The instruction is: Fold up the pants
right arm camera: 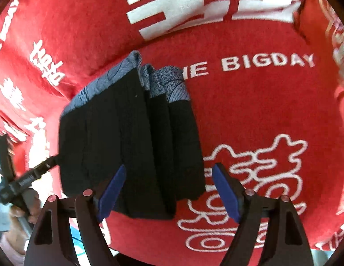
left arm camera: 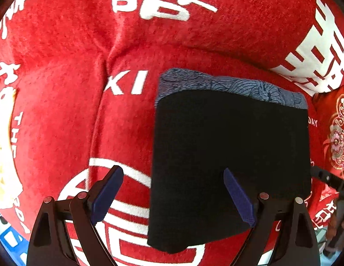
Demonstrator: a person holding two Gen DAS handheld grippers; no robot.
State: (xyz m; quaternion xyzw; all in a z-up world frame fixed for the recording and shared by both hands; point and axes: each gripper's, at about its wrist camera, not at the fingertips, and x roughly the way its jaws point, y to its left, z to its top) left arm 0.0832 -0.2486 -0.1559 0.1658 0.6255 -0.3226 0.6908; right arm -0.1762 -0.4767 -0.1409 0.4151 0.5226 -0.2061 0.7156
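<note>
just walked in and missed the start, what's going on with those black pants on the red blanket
A person holds a gripper in each hand over a red blanket with white lettering. The black pants, with a blue-grey patterned waistband, already lie folded into a compact stack. The left gripper and the right gripper both hang open above the near end of the stack, pads clear of the cloth, so neither holds anything now.
</note>
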